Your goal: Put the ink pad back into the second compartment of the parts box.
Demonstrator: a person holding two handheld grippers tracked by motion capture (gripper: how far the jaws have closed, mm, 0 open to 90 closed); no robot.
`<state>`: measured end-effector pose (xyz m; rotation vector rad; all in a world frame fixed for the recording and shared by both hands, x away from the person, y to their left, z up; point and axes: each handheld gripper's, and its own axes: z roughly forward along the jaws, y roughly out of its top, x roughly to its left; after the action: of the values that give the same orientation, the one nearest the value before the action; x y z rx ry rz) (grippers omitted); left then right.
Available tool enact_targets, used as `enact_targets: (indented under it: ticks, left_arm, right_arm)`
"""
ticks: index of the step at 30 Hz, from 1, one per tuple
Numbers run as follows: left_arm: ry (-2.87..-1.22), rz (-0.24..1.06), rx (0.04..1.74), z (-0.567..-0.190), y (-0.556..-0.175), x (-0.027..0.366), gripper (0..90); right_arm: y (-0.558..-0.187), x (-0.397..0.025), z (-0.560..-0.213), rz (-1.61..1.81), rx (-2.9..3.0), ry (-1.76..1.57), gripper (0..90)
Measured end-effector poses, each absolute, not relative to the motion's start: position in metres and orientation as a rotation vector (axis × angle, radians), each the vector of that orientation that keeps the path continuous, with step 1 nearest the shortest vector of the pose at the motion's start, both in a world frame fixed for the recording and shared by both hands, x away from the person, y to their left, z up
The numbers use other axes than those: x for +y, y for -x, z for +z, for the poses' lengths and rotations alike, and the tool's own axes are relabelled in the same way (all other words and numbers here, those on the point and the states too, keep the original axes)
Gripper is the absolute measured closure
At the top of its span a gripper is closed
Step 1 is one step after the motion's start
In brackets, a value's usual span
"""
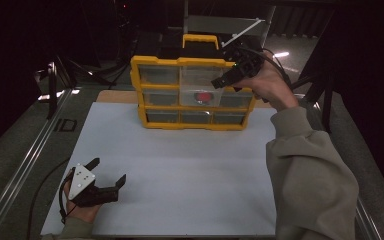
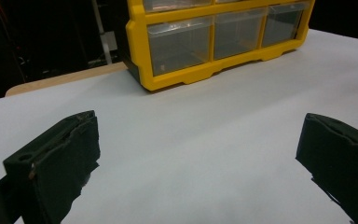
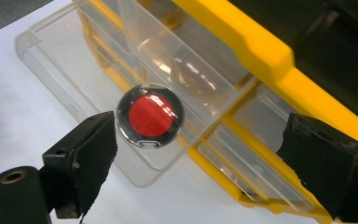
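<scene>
White tabletop (image 1: pixel 180 165), yellow drawer cabinet (image 1: pixel 190 62) at the back.
Right gripper (image 3: pixel 198 154) hovers, jaws wide, over a red-centred disc (image 3: pixel 150 115) in the pulled-out clear drawer (image 3: pixel 93 88); left gripper (image 1: pixel 107 172) rests open, empty.

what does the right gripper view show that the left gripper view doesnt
The right gripper view looks down into a clear drawer pulled out of the yellow organizer, with a round red-centred object lying in it; the right gripper hovers above, jaws open and holding nothing. The left gripper view has the left gripper, open too, low over the white table sheet, facing the organizer's shut bottom-row drawers and a strip of wooden edge. Both show the yellow frame, clear drawers and white sheet.
</scene>
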<state>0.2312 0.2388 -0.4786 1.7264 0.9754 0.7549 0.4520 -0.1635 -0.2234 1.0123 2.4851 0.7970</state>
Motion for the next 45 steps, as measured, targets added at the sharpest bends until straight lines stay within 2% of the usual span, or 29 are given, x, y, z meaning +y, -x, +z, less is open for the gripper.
enact_targets:
  ticks: [19, 45]
  left_arm:
    - [-1.726, 0.756, 0.976, -0.478, -0.231, 0.239, 0.0]
    - [-1.722, 0.759, 0.974, -0.478, -0.231, 0.239, 0.0]
  right_arm:
    - [-0.455, -0.186, -0.226, 0.752, 2.437, -1.082, 11.8]
    - [-0.458, -0.196, -0.259, 0.692, 2.476, -1.109, 12.8]
